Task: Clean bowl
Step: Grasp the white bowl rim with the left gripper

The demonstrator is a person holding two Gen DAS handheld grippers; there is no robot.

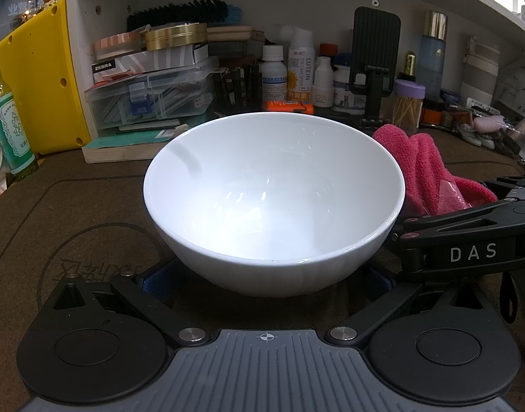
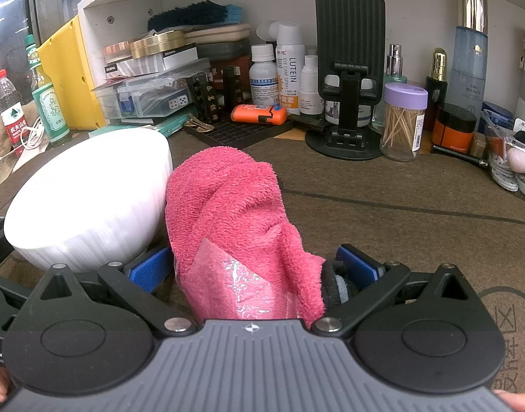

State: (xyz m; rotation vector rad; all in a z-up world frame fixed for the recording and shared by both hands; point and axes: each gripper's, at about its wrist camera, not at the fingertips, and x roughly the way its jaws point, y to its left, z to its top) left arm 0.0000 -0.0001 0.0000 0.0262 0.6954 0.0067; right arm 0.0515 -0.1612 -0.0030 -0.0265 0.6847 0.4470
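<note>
A white bowl (image 1: 274, 202) stands upright on the brown mat, empty inside. My left gripper (image 1: 266, 283) is spread wide with a blue-padded finger on each side of the bowl's base; contact is hidden. The bowl also shows at the left of the right wrist view (image 2: 87, 199). A pink cloth (image 2: 228, 219) lies bunched beside the bowl, between the open fingers of my right gripper (image 2: 255, 267). The cloth and the right gripper body (image 1: 468, 240) show at the right of the left wrist view, the cloth (image 1: 420, 168) behind the gripper.
A white shelf at the back holds boxes, tins and bottles (image 1: 297, 68). A black phone stand (image 2: 348, 79) and a toothpick jar (image 2: 403, 120) stand behind the cloth. A yellow box (image 1: 46, 79) and green bottle (image 1: 8, 127) stand left. The brown mat (image 2: 417, 213) extends right.
</note>
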